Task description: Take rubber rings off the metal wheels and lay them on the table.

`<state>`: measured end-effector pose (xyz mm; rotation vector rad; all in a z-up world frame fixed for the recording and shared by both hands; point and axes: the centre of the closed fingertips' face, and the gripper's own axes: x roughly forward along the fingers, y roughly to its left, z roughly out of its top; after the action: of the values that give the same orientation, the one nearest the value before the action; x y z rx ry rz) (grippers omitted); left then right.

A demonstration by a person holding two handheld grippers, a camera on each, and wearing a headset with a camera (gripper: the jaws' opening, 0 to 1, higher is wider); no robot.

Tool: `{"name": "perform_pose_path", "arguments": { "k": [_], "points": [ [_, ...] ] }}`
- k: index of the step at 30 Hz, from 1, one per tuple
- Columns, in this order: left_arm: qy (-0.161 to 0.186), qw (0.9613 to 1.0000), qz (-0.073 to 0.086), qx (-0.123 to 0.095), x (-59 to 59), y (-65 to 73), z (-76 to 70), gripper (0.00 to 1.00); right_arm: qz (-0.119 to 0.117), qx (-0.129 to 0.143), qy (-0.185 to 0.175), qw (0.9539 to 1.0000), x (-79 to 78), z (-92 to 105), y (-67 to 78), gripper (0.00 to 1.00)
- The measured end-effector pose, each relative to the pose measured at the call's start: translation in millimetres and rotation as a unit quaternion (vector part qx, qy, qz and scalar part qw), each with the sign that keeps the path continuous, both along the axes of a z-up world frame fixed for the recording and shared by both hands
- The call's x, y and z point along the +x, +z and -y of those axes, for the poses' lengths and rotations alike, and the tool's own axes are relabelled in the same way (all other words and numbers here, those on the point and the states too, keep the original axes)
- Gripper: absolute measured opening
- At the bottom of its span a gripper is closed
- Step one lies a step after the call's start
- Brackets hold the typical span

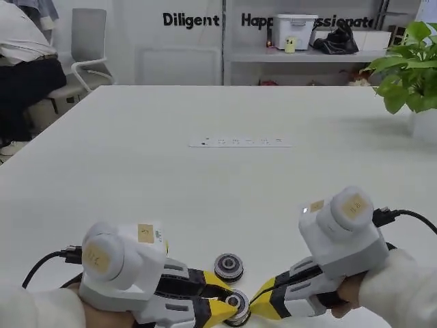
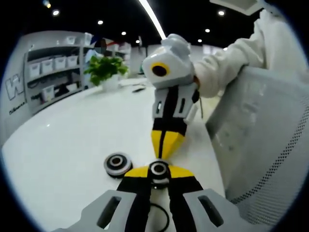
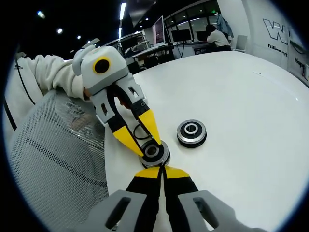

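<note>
A small round metal wheel [image 1: 237, 301] with a dark rubber ring around its rim lies on the white table [image 1: 205, 198] at the near edge, right between the tips of both grippers. The left gripper [image 1: 224, 307] reaches in from the left, and its yellow-tipped jaws are closed on the wheel's two sides; in the left gripper view the wheel [image 2: 159, 169] sits clamped between the two yellow tips. The right gripper [image 1: 257, 299] comes in from the opposite side. Its jaws are pressed together to a point that touches the wheel's rim [image 3: 153, 152]; I cannot tell whether they nip the rubber there. A thin black loop [image 2: 167, 216] shows between the left gripper's jaws, behind the wheel; I cannot tell whether it is a removed ring.

A second metal wheel [image 1: 228, 266], of the same kind and with its dark ring on, lies flat on the table just beyond the first, apart from it and from both grippers.

Farther out on the table lies a white power strip [image 1: 239, 141], and a potted green plant [image 1: 410, 61] stands at the far right. A grey mesh chair [image 3: 58, 159] stands by the near edge of the table.
</note>
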<state>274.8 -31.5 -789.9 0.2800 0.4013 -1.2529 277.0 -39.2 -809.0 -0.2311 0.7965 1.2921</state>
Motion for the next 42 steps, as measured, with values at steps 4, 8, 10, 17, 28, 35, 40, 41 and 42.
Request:
{"name": "perform_pose_path", "arguments": {
  "k": [4, 8, 10, 17, 28, 35, 40, 41, 42],
  "points": [
    [0.0, 1.0, 0.001, 0.001, -0.6, 0.0, -0.3, 0.14, -0.02, 0.011, -0.021, 0.9995, 2.1, 1.2, 2.2, 0.0],
    [0.001, 1.0, 0.002, 0.001, -0.8, 0.1, -0.7, 0.14, -0.045, 0.034, -0.05, 0.9972, 6.8, 1.9, 8.4, 0.0],
    [0.001, 1.0, 0.002, 0.001, -0.7, 0.0, -0.8, 0.14, -0.042, 0.032, -0.047, 0.9975, 6.2, 2.8, 7.1, 0.0],
    [0.0, 1.0, 0.005, 0.003, -0.8, -0.3, -1.1, 0.14, -0.062, 0.048, -0.058, 0.9952, 5.4, -1.2, 11.9, 0.0],
    [-0.002, 1.0, 0.008, 0.004, 0.0, -0.6, -1.6, 0.13, -0.071, 0.051, -0.059, 0.9944, 2.8, -4.9, 13.9, 0.0],
    [-0.002, 0.9999, 0.009, 0.005, -0.3, -0.5, -1.7, 0.13, -0.071, 0.053, -0.056, 0.9945, 1.5, -7.4, 16.1, 0.0],
    [-0.002, 0.9999, 0.01, 0.006, -0.6, -0.3, -1.4, 0.13, -0.069, 0.054, -0.052, 0.9948, 0.3, -8.9, 17.1, 0.0],
    [-0.002, 0.9999, 0.01, 0.006, -0.6, -0.5, -1.6, 0.13, -0.069, 0.054, -0.052, 0.9948, 0.2, -9.0, 17.2, 0.0],
    [-0.002, 0.9999, 0.01, 0.006, -0.5, -0.5, -1.6, 0.13, -0.068, 0.054, -0.051, 0.995, 0.3, -9.0, 17.1, 0.0]
  ]
}}
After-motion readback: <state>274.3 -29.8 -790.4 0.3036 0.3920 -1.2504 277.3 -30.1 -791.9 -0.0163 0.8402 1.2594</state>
